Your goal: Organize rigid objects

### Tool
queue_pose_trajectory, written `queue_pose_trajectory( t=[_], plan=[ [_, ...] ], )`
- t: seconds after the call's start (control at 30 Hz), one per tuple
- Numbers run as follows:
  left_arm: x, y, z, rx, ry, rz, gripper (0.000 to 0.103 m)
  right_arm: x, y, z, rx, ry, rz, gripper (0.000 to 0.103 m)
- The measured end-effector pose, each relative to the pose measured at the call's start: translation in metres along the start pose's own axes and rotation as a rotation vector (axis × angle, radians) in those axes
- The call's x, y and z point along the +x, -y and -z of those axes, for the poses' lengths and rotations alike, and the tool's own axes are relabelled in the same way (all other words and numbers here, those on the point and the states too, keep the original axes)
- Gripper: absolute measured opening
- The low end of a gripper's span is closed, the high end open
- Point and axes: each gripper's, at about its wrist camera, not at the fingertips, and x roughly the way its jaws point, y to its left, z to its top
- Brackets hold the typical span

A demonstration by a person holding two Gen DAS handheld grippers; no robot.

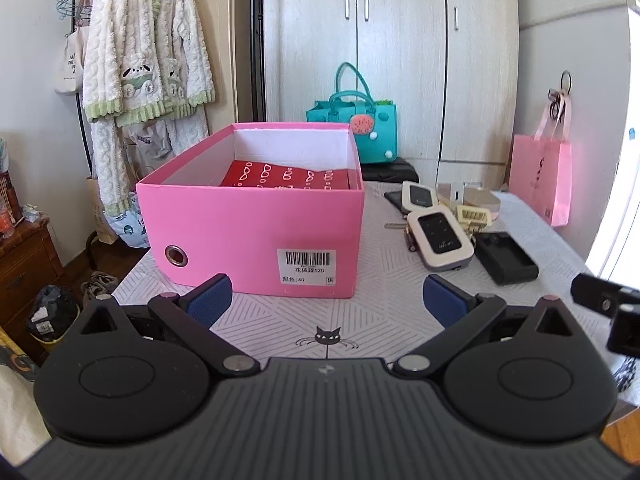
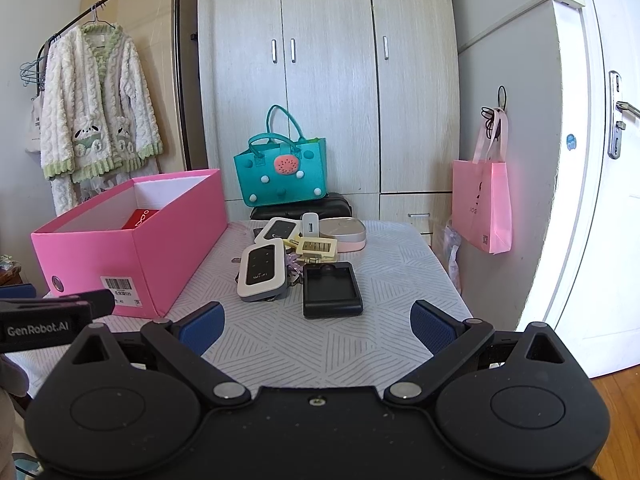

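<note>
A pink open box [image 1: 256, 232] [image 2: 132, 248] stands on the left of the table, with a red patterned box [image 1: 286, 178] [image 2: 141, 218] inside. To its right lies a cluster of small items: a white Wi-Fi device [image 2: 262, 268] [image 1: 442, 242], a second white device [image 2: 280, 230] [image 1: 418, 196], a black case [image 2: 332, 290] [image 1: 506, 258], a cream comb-like piece [image 2: 316, 249], and a round silver-pink tin [image 2: 346, 232]. My left gripper [image 1: 326, 298] hovers open before the pink box. My right gripper [image 2: 316, 326] hovers open before the black case. Both are empty.
The table [image 2: 304, 348] carries a white cloth with grey lines and a cat print [image 1: 327, 338]. A teal handbag [image 2: 280, 172] sits behind it at the wardrobe. A pink bag [image 2: 486, 204] hangs on the right. A rack with a fluffy robe [image 1: 144, 48] stands left.
</note>
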Motion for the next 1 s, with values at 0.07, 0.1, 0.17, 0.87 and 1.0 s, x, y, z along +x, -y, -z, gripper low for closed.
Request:
queue_pose_trajectory(
  t=[0.07,0.1,0.17,0.87,1.0],
  plan=[
    [-0.0014,-0.0007,0.0000,-0.002,0.006,0.001,0.103,0.0001,-0.0002,0.0002,-0.001,-0.001,0.000,0.101],
    [-0.0007,-0.0004,-0.0006,-0.001,0.005,0.000,0.103,0.0001,-0.0005,0.0005,-0.001,-0.001,0.001,0.101],
    [-0.0007,-0.0006,-0.0003,-0.002,0.003,-0.001,0.103,0.0004,-0.0005,0.0007,0.001,-0.002,0.001,0.101],
    [0.0068,-0.0006,0.0053,0.011,-0.029,-0.019,0.103,0.0058,0.0002,0.0039,-0.001,-0.013,0.013,0.101],
    [0.0059,-0.0005,0.0051,0.015,-0.025,-0.018,0.103,0.0068,0.0006,0.0045,-0.002,-0.017,0.012,0.101]
  ],
)
